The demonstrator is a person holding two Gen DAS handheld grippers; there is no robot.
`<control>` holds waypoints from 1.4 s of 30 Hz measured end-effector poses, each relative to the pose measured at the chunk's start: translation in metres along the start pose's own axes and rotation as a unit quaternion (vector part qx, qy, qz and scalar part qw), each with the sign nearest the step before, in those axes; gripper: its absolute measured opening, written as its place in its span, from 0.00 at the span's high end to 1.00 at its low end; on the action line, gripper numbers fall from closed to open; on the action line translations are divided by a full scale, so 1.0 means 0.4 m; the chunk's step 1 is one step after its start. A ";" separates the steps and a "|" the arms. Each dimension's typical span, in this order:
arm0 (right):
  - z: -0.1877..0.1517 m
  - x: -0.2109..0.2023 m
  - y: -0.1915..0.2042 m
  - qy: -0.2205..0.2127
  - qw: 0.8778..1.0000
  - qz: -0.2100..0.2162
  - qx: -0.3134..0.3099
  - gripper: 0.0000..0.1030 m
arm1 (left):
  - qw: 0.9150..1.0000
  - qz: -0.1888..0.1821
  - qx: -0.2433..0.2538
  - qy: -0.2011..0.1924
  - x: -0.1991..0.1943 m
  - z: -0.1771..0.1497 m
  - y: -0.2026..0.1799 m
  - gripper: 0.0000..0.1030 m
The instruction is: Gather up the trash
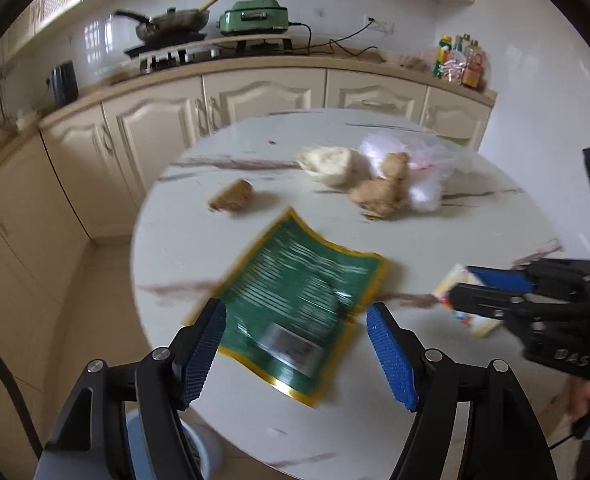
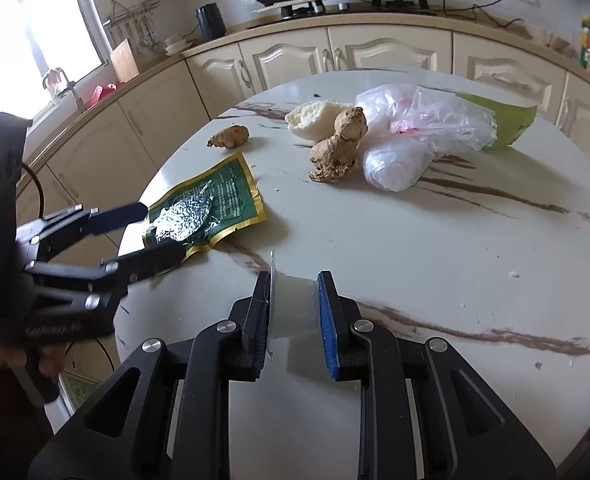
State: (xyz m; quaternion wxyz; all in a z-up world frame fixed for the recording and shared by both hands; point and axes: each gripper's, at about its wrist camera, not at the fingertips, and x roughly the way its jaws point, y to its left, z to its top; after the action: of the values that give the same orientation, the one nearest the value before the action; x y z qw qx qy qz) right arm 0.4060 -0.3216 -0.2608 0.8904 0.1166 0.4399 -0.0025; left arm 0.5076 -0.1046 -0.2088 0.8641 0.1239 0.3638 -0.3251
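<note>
My right gripper (image 2: 293, 312) was clamped on a small white cup (image 2: 293, 306) above the table (image 2: 455, 260). My left gripper (image 1: 295, 344) stood apart over one green gold-edged wrapper (image 1: 299, 304) (flat, crinkled). Two ginger pieces (image 2: 337, 148), one bun (image 2: 311, 120).

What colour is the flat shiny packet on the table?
The packet is dark green with a gold border and a silvery crinkled patch. The right wrist view shows it best.

Readable text: almost none

On the black body of the right gripper (image 1: 451, 294), seen from the left wrist camera, pale letters read roughly "DAS" upside down. The green packet (image 1: 299, 300) on the bench (image 1: 455, 380) carries lines of pale print, too blurred and small to read in either view.
</note>
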 end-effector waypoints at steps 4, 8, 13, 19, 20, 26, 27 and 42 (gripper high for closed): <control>0.010 0.006 0.004 -0.001 1.000 0.001 -0.004 0.79 | 0.999 -0.010 0.026 0.038 0.058 0.010 0.010 0.25; 0.025 0.016 0.004 -0.002 1.000 0.003 -0.003 0.79 | 0.997 -0.035 0.043 0.050 0.089 0.021 0.007 0.20; 0.036 0.028 0.002 0.000 1.000 0.004 -0.001 0.79 | 0.997 -0.035 0.035 0.051 0.112 0.031 -0.003 0.21; 0.039 0.042 0.013 0.004 1.000 0.007 -0.002 0.79 | 0.999 -0.032 0.020 0.034 0.102 0.026 0.005 0.42; 0.038 0.044 0.014 0.005 1.000 0.008 -0.002 0.79 | 0.999 -0.029 0.020 0.031 0.097 0.023 0.007 0.46; 0.038 0.053 0.023 0.008 1.000 0.016 -0.006 0.79 | 0.999 -0.027 0.012 0.024 0.089 0.015 0.011 0.50; 0.038 0.053 0.025 0.008 1.000 0.017 -0.007 0.79 | 0.999 -0.029 0.011 0.024 0.086 0.016 0.018 0.50; 0.049 0.000 0.024 -0.015 1.000 0.004 -0.007 0.79 | 0.993 -0.110 -0.038 -0.017 0.012 0.001 -0.003 0.79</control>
State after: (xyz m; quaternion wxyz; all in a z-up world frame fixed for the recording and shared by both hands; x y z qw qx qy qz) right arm 0.4224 -0.3163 -0.2475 0.8979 0.1126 0.4256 0.0023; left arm 0.5094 -0.1079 -0.2118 0.8332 0.0446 0.3722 -0.4065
